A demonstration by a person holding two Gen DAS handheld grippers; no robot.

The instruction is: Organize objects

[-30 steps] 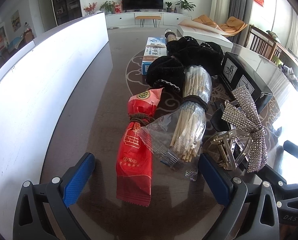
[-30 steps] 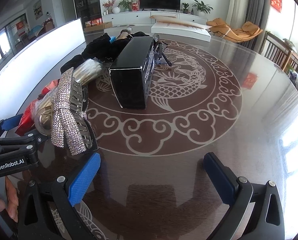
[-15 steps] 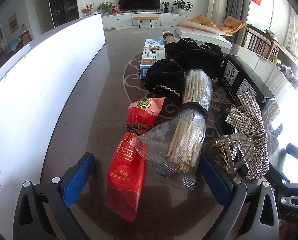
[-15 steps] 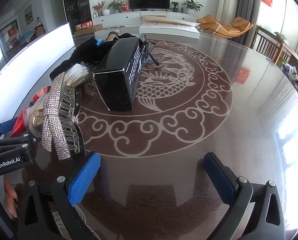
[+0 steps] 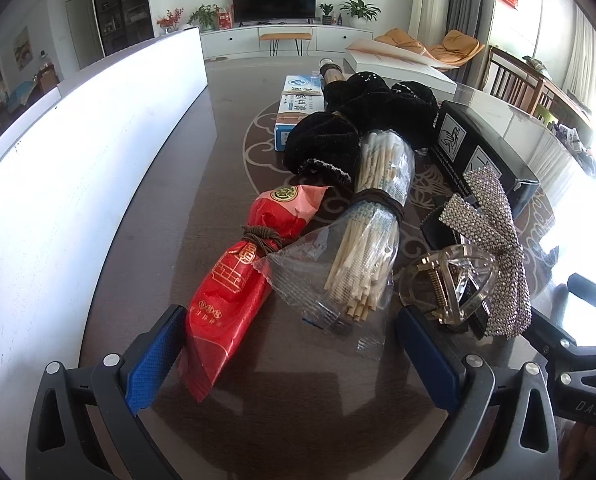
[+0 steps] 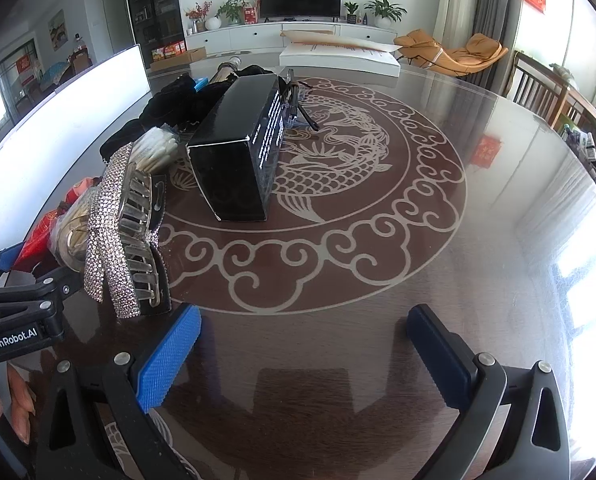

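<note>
Red packet (image 5: 234, 300): lies flat on the dark table (image 5: 146, 240), long axis running from about 7 o'clock to 1 o'clock, a brown band tied round its waist. Its near end sits between the jaws of the left gripper (image 5: 294, 354), close against the left blue pad (image 5: 154, 364); contact there cannot be confirmed. Left gripper jaws spread wide, holding nothing.

Clear bag of sticks (image 5: 371, 240): just beside the packet at its 3 o'clock, overlapping its edge, also banded.

Rhinestone bow clip (image 5: 493, 248): at 3 o'clock of the sticks, next to a clear claw clip (image 5: 449, 284).

Black box (image 6: 242, 152): at 12 o'clock of the bow clip, on the table's fish motif. Black fabric pile (image 5: 361, 120) and blue-white carton (image 5: 298, 108) at the far end of the row.

Right gripper (image 6: 301, 354): jaws spread wide, empty, over bare tabletop.
</note>
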